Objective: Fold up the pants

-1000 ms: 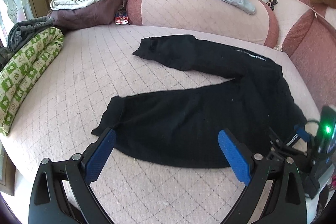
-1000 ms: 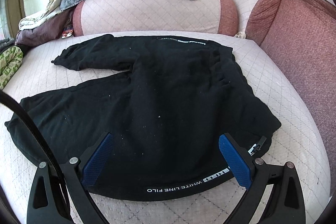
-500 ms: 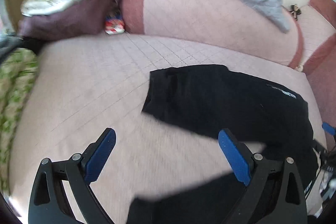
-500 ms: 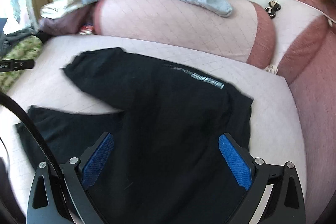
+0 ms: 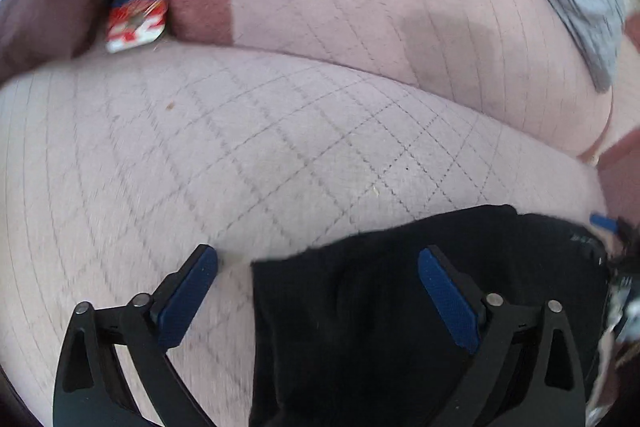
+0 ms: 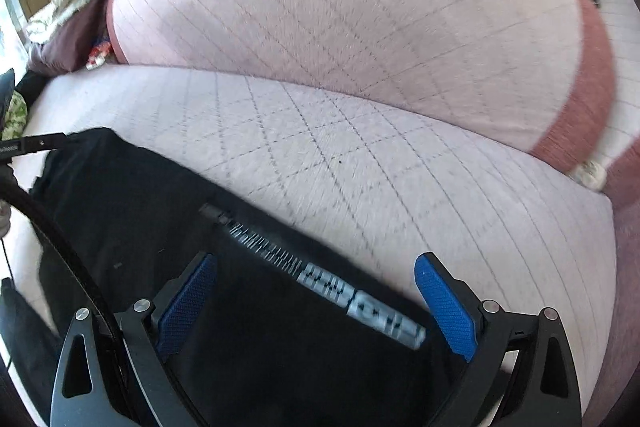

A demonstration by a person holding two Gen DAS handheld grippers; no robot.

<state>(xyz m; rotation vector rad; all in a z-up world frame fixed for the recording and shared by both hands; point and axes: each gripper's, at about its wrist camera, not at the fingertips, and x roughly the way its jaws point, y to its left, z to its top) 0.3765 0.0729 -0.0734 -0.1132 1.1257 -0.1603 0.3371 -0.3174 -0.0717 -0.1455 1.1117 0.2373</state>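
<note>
Two claws hovering spread, empty | left claw (image 5: 318, 263) straddling pants (image 5: 400, 307) leg end lying on sofa seat (image 5: 200, 147) | right claw (image 6: 316, 271) straddling waistband (image 6: 360, 303), running 10-to-4 o'clock

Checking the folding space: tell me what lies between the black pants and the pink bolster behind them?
Only bare quilted cover separates the pants from the bolster; both wrist views show it.

Black handheld tongs with blue pads

The left tongs (image 5: 318, 293) and right tongs (image 6: 316, 295) share one build: black angular finger arms with triangular cut-outs, silver round screws at the joints, textured blue pads (image 6: 444, 307). A black cable (image 6: 60, 247) curves past the right pair.
</note>
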